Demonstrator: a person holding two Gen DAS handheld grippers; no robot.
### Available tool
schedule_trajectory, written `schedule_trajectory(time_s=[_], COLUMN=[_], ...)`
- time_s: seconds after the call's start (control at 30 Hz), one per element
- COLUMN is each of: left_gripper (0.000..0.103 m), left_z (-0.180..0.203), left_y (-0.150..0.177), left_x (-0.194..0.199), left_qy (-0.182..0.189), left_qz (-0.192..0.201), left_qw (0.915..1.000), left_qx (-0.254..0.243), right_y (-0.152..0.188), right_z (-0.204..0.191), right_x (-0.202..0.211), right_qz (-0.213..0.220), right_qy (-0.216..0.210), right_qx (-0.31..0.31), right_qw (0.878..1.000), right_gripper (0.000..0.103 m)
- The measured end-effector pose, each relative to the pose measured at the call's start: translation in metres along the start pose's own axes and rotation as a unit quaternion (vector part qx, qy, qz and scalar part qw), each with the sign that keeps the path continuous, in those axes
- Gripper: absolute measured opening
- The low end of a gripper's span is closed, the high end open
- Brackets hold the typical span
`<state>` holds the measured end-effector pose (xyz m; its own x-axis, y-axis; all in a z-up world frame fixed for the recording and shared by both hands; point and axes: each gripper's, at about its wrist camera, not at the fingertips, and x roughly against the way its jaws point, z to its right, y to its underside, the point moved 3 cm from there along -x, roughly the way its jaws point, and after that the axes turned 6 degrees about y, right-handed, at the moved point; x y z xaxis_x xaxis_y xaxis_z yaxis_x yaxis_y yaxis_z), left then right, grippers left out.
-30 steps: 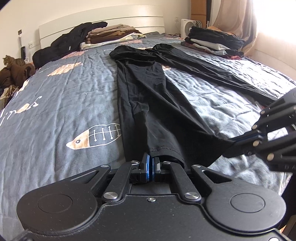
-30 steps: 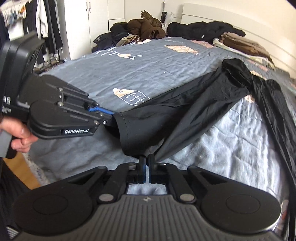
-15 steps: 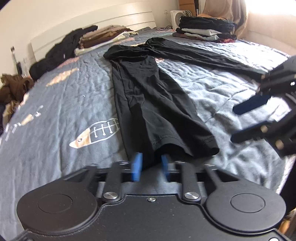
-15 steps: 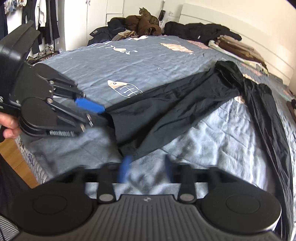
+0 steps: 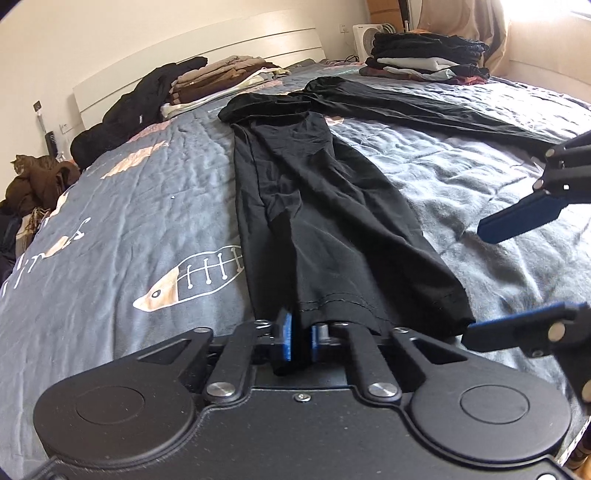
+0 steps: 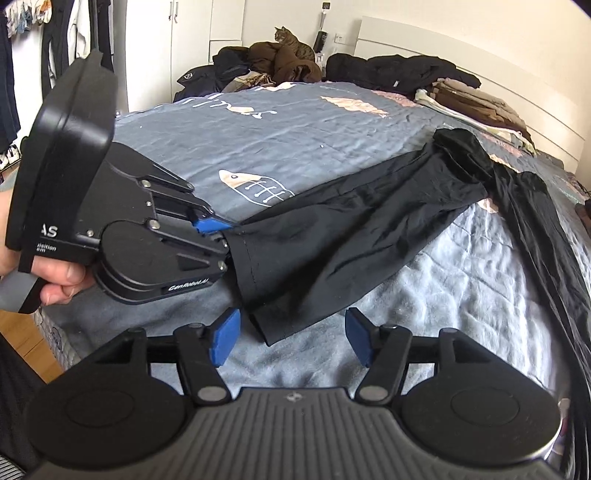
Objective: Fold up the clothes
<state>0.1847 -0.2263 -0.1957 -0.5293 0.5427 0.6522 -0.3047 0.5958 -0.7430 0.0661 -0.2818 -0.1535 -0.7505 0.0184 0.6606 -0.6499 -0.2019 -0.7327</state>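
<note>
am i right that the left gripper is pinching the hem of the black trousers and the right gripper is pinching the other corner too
Not quite. The left gripper is shut on the hem of the black trousers, but the right gripper is not pinching: its jaws are opening, their pads clear of the cloth, as the right wrist view shows.

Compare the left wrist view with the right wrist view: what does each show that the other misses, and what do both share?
Left wrist only: a folded stack beside a white fan, and a curtain.
Right wrist only: a wardrobe, hanging clothes, and the hand holding the left gripper.
Both: the black trousers on the bed, the left gripper shut on a hem, the right gripper with jaws opening around the hem's corner, and a cat.
</note>
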Motion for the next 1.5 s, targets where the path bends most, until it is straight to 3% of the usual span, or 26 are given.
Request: schedule_trajectory(time_s=[0.23,0.43,0.7,1.0,1.2,1.37,1.47,1.5], left_gripper=[0.002,0.002,0.002,0.002,0.002,0.002,0.002,0.002], left_z=[-0.033,-0.034,-0.036,-0.034,-0.034,-0.033,-0.034,-0.034], left_y=[-0.003,-0.004,-0.001,-0.001,-0.001,-0.002,-0.002,-0.002], left_x=[0.015,0.013,0.012,0.010,0.010,0.010,0.010,0.010], left_qy=[-0.011,0.000,0.004,0.008,0.010,0.012,0.012,0.012], left_qz=[0.007,0.001,-0.005,-0.010,-0.012,-0.013,-0.013,-0.013], left_qw=[0.9970,0.9965,0.9961,0.9960,0.9960,0.9960,0.9959,0.9958], left_qx=[0.077,0.084,0.088,0.088,0.088,0.088,0.089,0.090], right_y=[-0.003,-0.006,0.008,0.009,0.002,-0.001,-0.005,-0.006], right_z=[-0.010,-0.032,-0.054,-0.071,-0.076,-0.080,-0.078,-0.075], right_x=[-0.004,-0.008,-0.015,-0.018,-0.023,-0.041,-0.050,-0.051], right_qz=[0.012,0.027,0.046,0.084,0.092,0.073,0.063,0.058], right_qy=[0.017,0.043,0.117,0.155,0.150,0.155,0.142,0.141], right_qx=[0.021,0.061,0.227,0.331,0.344,0.371,0.370,0.366], right_qw=[1.000,0.997,0.966,0.927,0.922,0.913,0.916,0.918], right_gripper=[0.072,0.076,0.075,0.075,0.075,0.074,0.069,0.058])
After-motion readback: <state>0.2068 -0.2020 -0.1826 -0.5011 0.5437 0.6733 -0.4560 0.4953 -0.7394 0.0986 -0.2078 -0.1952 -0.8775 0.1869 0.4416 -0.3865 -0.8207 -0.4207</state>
